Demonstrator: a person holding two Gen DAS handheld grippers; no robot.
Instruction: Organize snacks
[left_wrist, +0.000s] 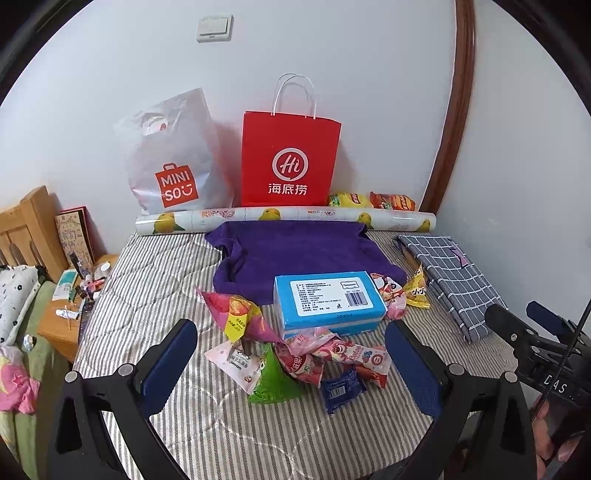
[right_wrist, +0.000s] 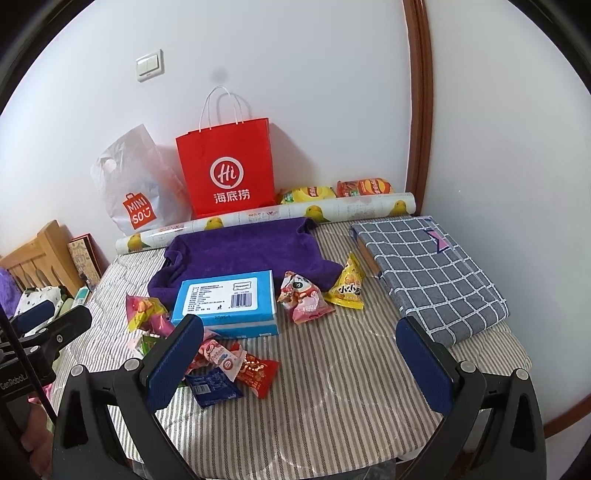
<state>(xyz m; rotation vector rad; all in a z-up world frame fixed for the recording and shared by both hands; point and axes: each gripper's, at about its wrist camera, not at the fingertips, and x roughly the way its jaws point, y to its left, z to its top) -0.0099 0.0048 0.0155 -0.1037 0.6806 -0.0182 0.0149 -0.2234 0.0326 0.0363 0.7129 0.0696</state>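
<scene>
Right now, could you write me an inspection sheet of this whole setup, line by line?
Surface: striped quilted cover, with a purple towel spread at the back.
Job's things: loose snack packets heaped in front of a blue box; yellow triangular packet apart.
Clutter: checked folded cloth, patterned roll.
Grippers: left gripper and right gripper open, empty.
Cables: nothing seen.
Surroundings: red paper bag, Miniso bag, white wall, light switch.

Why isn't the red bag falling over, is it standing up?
Standing up. The red bag sits upright against the wall, handles pointing up, behind the paper roll.
</scene>
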